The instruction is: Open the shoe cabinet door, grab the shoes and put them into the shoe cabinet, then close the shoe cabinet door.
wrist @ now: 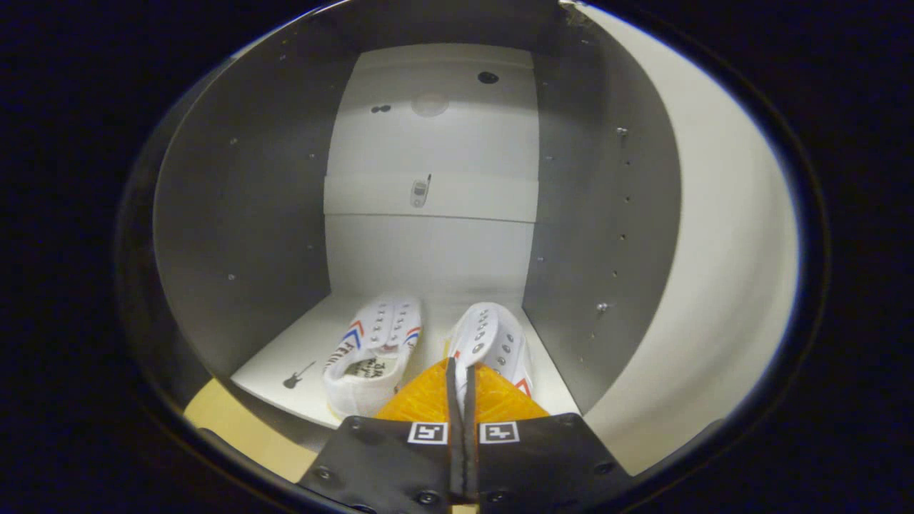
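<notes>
My hand-held gripper (460, 368) is pinched nearly closed on the heel edge of the right shoe (493, 343). It sits on the cabinet floor (300, 350) w/ the left shoe (375, 353) beside it, long axes running straight ahead toward the back.

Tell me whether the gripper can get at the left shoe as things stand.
Probably not yet: the gripper is shut on the right shoe. Once it lets go, the left shoe lies beside it, nothing between.
</notes>
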### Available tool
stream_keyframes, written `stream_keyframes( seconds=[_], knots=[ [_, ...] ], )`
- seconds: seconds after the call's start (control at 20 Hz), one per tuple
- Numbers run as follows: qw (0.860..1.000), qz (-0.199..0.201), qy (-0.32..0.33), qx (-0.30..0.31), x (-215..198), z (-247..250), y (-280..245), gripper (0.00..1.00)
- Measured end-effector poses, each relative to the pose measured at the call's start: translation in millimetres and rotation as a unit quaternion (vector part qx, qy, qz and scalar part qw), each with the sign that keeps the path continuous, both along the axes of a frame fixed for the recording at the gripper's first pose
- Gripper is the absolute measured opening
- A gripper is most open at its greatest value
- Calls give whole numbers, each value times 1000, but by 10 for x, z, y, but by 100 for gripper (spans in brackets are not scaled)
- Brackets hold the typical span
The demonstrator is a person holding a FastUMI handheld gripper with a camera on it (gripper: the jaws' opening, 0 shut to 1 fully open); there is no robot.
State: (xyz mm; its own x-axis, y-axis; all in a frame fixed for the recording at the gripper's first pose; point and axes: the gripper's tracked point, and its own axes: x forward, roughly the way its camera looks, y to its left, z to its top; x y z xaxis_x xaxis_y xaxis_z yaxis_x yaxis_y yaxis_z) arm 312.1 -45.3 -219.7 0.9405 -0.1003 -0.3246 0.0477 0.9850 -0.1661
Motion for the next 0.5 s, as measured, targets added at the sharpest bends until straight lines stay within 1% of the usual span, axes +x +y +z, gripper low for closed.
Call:
stream_keyframes(
  seconds=[0.3, 0.5],
  knots=[
    [999, 32, 13, -13, 582, -104, 116, 2],
    [998, 47, 26, -13, 816, -184, 124, 2]
  ],
)
